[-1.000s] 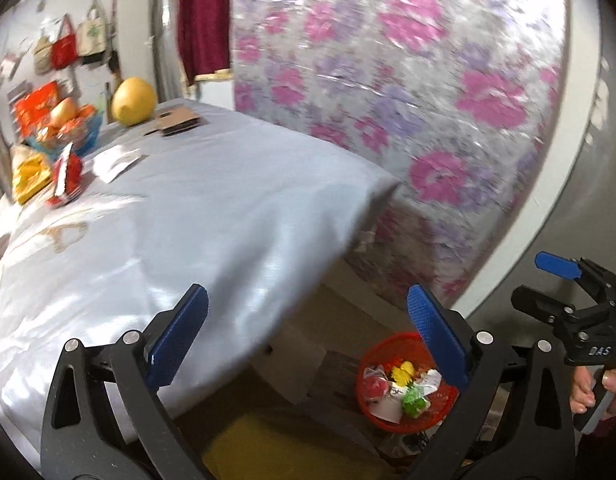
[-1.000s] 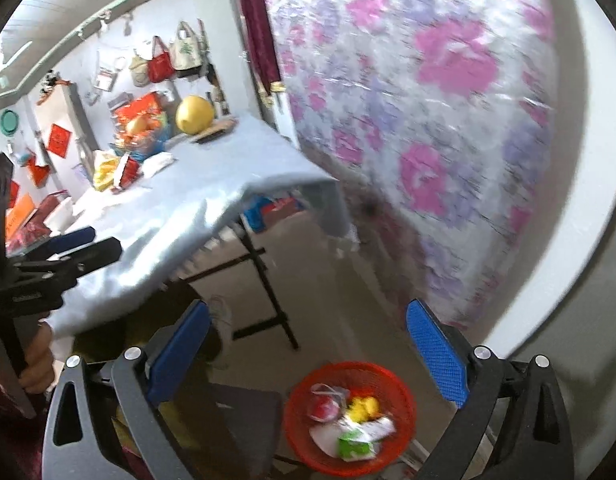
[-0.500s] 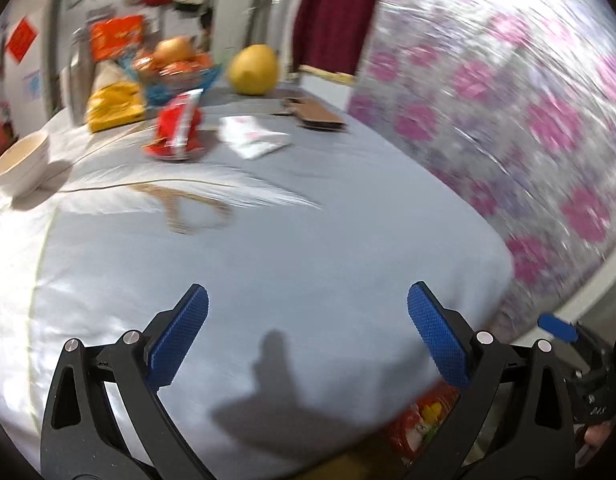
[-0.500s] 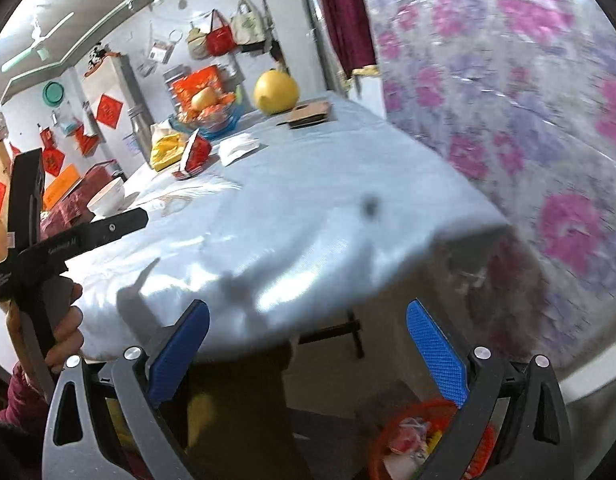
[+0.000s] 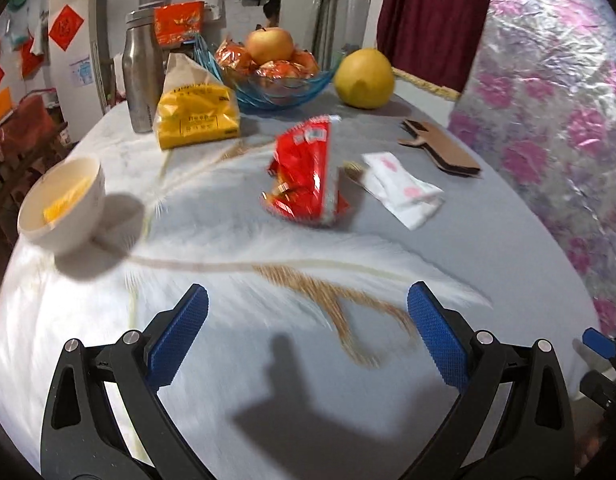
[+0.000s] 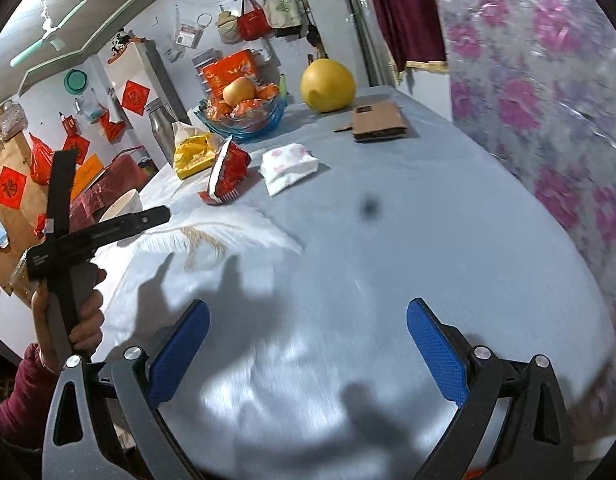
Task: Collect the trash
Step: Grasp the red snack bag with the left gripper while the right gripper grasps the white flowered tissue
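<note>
Hovering over the near part of the cloth-covered table (image 5: 487, 248), both tools are empty. Left gripper (image 5: 308, 332) has its blue pads spread wide with nothing between them; right gripper (image 6: 308, 344) likewise wide and empty.

Trash candidates, 3 of them, lie mid-table, well apart from both grippers:
- red snack wrapper (image 5: 306, 176), torn open, crumpled, partly standing up. Looks light, thin, crinkly foil-plastic; probably slick, will collapse when squeezed. Best hold is likely the raised upper edge or the bunched middle, not the flat base.
- white tissue pack (image 5: 403, 192) just to the right of the wrapper, lying flat. Soft and light; likely needs a pinch across its narrow width or at a lifted corner.
- flattened cardboard piece (image 5: 439, 148) farther back near the table edge. Stiff, flat, light; hard to get under, edge grab is likely better.

Not trash, by my guess: white bowl (image 5: 62, 204), yellow bag (image 5: 196, 116), steel flask (image 5: 142, 80), blue fruit bowl (image 5: 276, 80), pomelo (image 5: 363, 78).

Wrapper is nearest the left gripper, so it looks like the next target. No bin shows in either view.
</note>
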A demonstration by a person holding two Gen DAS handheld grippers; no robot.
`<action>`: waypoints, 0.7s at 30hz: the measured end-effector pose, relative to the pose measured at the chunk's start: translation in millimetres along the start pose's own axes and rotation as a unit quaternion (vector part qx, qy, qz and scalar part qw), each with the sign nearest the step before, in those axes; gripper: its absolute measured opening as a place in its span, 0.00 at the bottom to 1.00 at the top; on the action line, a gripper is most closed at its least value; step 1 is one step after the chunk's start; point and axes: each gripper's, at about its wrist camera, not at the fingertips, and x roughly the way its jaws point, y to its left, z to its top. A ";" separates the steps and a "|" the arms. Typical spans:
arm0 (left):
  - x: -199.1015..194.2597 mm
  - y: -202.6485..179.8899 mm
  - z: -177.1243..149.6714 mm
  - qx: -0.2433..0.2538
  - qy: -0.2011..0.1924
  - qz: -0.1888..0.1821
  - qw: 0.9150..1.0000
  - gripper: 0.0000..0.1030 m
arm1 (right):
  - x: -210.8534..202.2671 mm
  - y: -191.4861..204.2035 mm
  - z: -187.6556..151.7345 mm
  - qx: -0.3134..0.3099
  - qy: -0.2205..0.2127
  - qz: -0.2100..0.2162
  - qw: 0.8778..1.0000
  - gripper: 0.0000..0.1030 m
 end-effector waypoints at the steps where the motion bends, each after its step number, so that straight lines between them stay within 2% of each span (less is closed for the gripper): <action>1: 5.8 1.2 8.0 0.004 0.000 0.004 1.000 0.93 | 6.6 1.3 6.4 0.000 0.002 0.002 1.000 0.94; 3: 17.2 3.1 21.7 0.006 0.001 0.007 1.000 0.93 | 17.5 4.1 16.6 -0.001 0.003 0.006 1.000 0.94; 8: 50.7 1.4 56.9 -0.005 0.006 -0.020 1.000 0.93 | 41.1 7.3 38.6 -0.008 0.004 0.004 1.000 0.94; 12: 79.1 -4.7 76.1 0.002 0.004 -0.011 1.000 0.93 | 55.7 7.0 44.9 -0.004 0.008 0.007 1.000 0.94; 18: 122.8 1.1 75.9 -0.001 0.046 0.005 0.999 0.93 | 73.8 3.9 48.1 -0.007 0.013 -0.003 1.000 0.94; 21: 128.8 13.9 75.8 -0.027 0.062 -0.003 0.998 0.93 | 82.4 2.1 52.9 -0.004 0.014 0.002 1.000 0.94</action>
